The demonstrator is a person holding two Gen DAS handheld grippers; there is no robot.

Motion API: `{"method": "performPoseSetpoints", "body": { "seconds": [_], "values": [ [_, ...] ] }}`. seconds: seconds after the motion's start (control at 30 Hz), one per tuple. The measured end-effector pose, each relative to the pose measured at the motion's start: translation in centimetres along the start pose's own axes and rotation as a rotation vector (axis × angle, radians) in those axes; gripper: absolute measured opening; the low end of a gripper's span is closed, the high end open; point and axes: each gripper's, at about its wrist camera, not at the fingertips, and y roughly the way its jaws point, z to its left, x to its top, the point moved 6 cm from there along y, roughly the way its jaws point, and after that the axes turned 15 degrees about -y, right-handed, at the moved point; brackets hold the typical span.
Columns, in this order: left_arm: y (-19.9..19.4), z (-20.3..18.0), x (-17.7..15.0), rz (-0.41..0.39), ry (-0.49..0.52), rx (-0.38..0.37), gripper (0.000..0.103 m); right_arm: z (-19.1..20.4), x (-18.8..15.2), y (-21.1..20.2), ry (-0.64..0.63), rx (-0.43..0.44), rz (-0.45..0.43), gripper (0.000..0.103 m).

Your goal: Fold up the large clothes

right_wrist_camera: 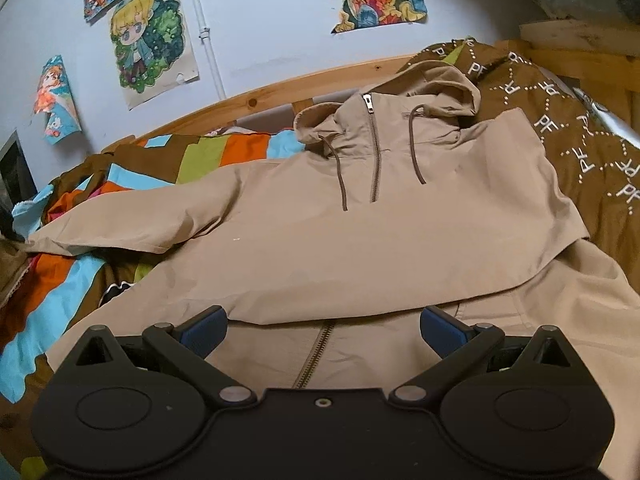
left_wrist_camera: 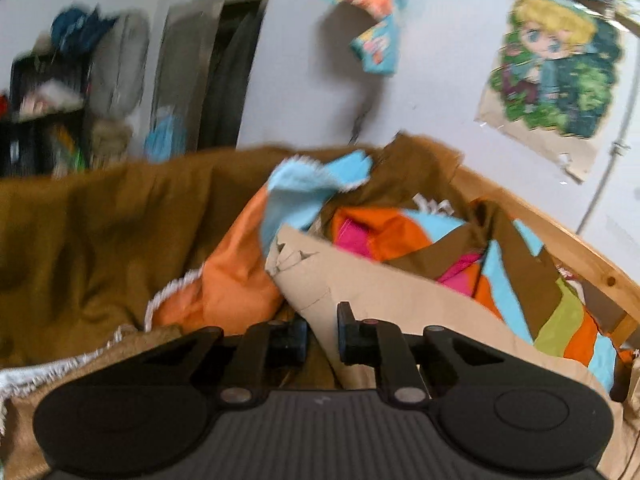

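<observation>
Beige hooded jacket [right_wrist_camera: 360, 248] is soft, light; grasp its hem. Left gripper [left_wrist_camera: 322, 336] pinches its sleeve cuff [left_wrist_camera: 316, 280]. Right gripper [right_wrist_camera: 323, 330] hangs unclenched.

We see a beige hoodie [right_wrist_camera: 360, 240] lying face-up on the bed, one sleeve folded across its front.

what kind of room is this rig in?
Most likely a bedroom. A beige hooded jacket lies spread on a bed with a wooden bed frame and a colourful patchwork bedspread, and cartoon posters are stuck to the wall.
</observation>
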Motion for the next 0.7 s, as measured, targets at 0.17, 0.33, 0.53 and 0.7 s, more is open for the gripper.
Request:
{"method": "performPoseSetpoints", "body": {
  "seconds": [0.17, 0.33, 0.53, 0.7],
  "values": [
    [-3.0, -3.3, -0.1, -0.130, 0.138, -0.020, 0.015, 0.2, 0.4, -0.5, -0.025, -0.002, -0.024, 0.102],
    [-5.8, -7.0, -0.7, -0.239, 0.269, -0.091, 0.012, 0.0, 0.8, -0.9, -0.016, -0.002, -0.041, 0.102],
    [-10.5, -12.6, -1.9, -0.280, 0.293, -0.363, 0.008, -0.7, 0.8, -1.3, -0.008, -0.015, -0.049, 0.102],
    [-15.4, -18.4, -4.6, -0.230, 0.365, -0.680, 0.007, -2.7, 0.8, -1.8, 0.019, -0.065, -0.074, 0.102]
  ]
}}
